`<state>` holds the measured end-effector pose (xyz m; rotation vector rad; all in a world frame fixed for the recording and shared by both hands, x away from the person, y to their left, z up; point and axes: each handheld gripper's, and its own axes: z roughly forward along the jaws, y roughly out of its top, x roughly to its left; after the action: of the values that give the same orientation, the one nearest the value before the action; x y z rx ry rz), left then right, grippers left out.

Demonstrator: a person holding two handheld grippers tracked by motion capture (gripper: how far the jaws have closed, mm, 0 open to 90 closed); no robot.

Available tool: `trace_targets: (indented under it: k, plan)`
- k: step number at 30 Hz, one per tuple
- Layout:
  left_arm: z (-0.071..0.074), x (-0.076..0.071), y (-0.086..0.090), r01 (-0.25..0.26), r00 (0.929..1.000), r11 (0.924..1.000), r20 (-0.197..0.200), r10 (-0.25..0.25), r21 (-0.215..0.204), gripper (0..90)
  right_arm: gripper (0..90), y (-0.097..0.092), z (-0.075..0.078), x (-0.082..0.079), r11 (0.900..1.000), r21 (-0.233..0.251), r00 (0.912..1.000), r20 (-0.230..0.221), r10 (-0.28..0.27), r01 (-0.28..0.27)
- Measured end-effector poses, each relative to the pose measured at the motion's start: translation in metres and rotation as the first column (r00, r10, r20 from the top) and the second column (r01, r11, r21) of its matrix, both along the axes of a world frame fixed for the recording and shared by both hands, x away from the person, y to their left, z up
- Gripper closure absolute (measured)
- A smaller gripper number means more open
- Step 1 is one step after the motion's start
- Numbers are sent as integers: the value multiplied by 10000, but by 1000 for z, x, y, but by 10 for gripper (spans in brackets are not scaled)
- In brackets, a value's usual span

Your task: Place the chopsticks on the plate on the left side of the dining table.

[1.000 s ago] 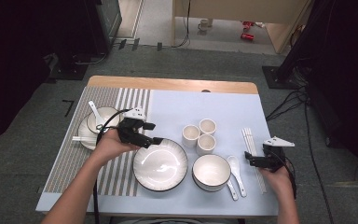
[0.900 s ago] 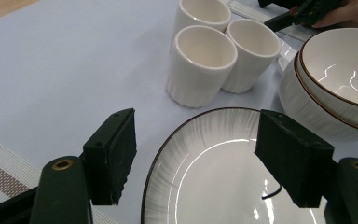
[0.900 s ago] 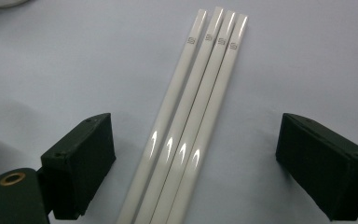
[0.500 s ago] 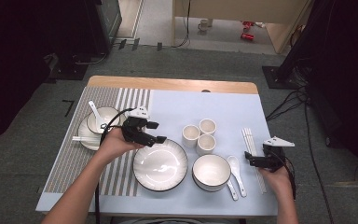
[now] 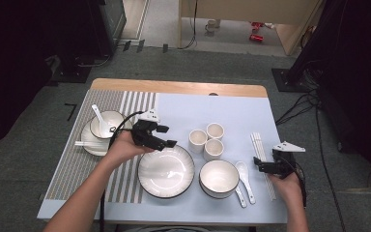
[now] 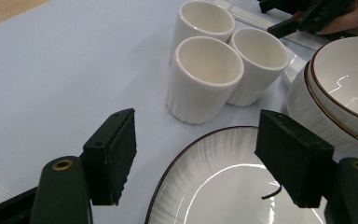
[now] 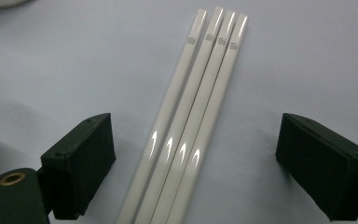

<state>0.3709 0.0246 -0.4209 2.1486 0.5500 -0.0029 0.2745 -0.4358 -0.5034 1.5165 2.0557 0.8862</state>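
White chopsticks (image 7: 186, 116): 4 laid side by side on blue mat, between R gripper (image 7: 196, 163) jaws, untouched.
R gripper: jaws wide, hovering, no shift since 1 s ago.
L gripper (image 6: 196, 158): jaws wide, empty; drifted slightly toward plate (image 6: 223, 186) rim, cups (image 6: 205, 74) ahead.
Meaning: no pick begun; approach only.

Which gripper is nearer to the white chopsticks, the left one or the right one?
Right. The right gripper hovers open right over the chopsticks, jaws either side. The left gripper is far across the table, above the large plate.
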Motion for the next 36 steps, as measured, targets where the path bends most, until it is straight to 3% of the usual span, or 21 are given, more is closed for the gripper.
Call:
trace_targets:
  k: [19, 28, 31, 36]
  plan:
    - [-7, 12, -20, 278, 9996, 9995, 3, -278, 135, 295, 113, 0, 0, 0, 10000, -20, 10000, 22, -3, 3]
    - [-11, 16, -32, 376, 9993, 9993, 59, -376, -24, 305, 113, 0, 0, 0, 10000, -19, 10000, 19, -3, 3]
    - [-11, 18, -36, 452, 9990, 9988, -36, -452, 167, 310, 113, 0, 0, 0, 10000, -20, 10000, 18, -3, 3]
    - [-10, 19, -43, 517, 9986, 9986, 109, -518, 50, 308, 113, 0, 0, 0, 10000, -18, 10000, 20, -5, 5]
